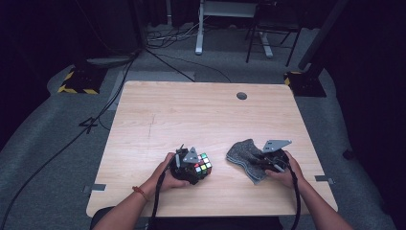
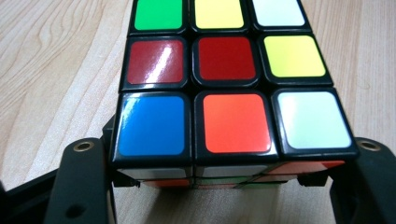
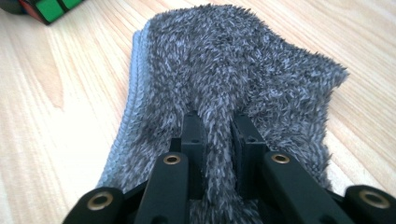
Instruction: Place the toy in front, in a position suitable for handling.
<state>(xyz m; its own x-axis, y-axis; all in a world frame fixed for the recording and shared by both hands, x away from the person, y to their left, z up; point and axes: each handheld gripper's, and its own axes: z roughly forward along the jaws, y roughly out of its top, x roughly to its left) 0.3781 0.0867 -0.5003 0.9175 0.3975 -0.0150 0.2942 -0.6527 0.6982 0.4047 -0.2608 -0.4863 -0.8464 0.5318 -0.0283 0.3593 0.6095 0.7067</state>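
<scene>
Left gripper (image 1: 191, 167): we see its jaws clamped on either side of the puzzle cube (image 2: 233, 84); the cube sits on the table (image 1: 201, 115) near the front edge, left of middle
Right gripper (image 3: 219, 135): we see it pinching a ridge of the grey fuzzy cloth (image 3: 243, 70); the cloth lies near the front edge, right of the cube, apart from it

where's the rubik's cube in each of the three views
High view: rubik's cube lower middle, at the left gripper.
Left gripper view: cube centre, between the jaws.
Right gripper view: a cube corner at top left.
Shared landmark: the wooden table.
</scene>
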